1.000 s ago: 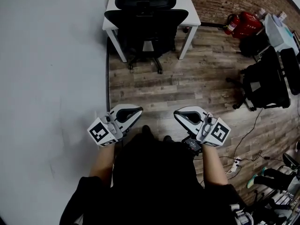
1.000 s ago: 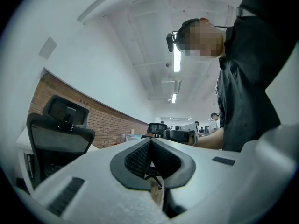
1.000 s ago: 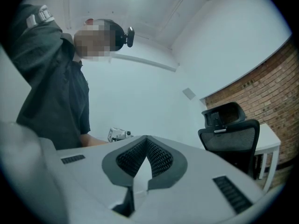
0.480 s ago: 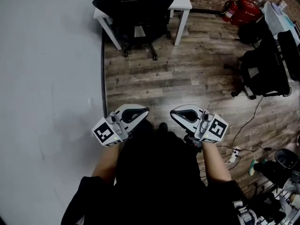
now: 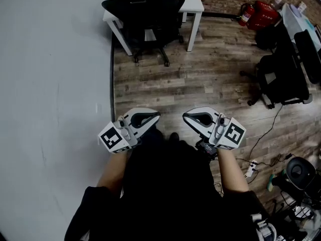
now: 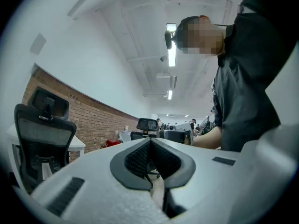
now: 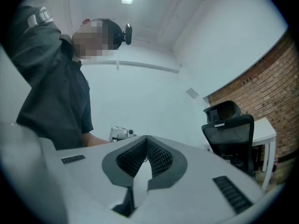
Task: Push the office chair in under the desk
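Note:
A black office chair (image 5: 145,14) with a mesh back and headrest stands at the top of the head view, its seat partly under a white desk (image 5: 193,4) by the brick wall. It shows too in the left gripper view as the chair (image 6: 39,139) and in the right gripper view as the chair (image 7: 231,134). My left gripper (image 5: 153,117) and right gripper (image 5: 189,117) are held close to the person's body, far from the chair, tips turned toward each other. Both are shut with nothing between the jaws.
A white wall (image 5: 50,84) runs down the left side. A second black chair (image 5: 283,79) stands at the right, with red extinguishers (image 5: 256,14) beyond it. Cables and a power strip (image 5: 249,169) lie on the wood floor (image 5: 200,84) at lower right.
The view has shifted so the chair and desk sit higher in the head view than a second ago. Both grippers have stayed shut close to the body, drawing slightly closer together.

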Demonstrator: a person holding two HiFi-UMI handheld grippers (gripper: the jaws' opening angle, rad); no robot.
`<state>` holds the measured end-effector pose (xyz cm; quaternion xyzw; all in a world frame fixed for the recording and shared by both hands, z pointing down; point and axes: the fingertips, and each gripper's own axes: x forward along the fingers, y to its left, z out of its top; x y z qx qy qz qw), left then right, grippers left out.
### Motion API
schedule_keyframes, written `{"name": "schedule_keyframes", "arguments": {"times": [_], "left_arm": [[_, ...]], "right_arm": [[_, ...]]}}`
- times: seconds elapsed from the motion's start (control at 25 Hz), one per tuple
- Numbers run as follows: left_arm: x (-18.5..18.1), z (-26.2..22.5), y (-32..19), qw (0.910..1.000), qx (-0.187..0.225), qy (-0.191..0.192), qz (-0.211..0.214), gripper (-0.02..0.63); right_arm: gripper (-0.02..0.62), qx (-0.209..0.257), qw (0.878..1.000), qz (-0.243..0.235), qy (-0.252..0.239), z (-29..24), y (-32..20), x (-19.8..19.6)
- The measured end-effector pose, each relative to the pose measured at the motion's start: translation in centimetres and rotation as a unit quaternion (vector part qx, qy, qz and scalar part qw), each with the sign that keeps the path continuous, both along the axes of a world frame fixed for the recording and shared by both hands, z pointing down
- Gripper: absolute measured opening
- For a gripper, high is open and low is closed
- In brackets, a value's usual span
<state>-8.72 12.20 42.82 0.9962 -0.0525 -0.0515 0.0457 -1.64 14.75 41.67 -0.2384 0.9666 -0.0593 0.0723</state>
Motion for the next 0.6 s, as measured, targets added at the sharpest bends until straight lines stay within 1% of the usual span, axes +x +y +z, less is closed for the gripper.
{"name": "schedule_keyframes", "arguments": {"times": [0.16,0.4,0.6], "left_arm": [[0.0,-0.1,0.1,1.0000,0.004,-0.001,-0.007,0.017],[-0.1,0.1,0.9,0.9998,0.004,-0.005,-0.019,0.017],[-0.8,-0.1,0.9,0.9995,0.008,-0.006,-0.029,0.017]], "right_arm": [[0.003,0.014,1.000,0.004,0.016,-0.1,1.0,0.4],[0.003,0.018,1.000,0.003,0.019,0.0,2.0,0.9],[0.003,0.017,0.999,-0.005,0.029,0.4,2.0,0.6]]}}
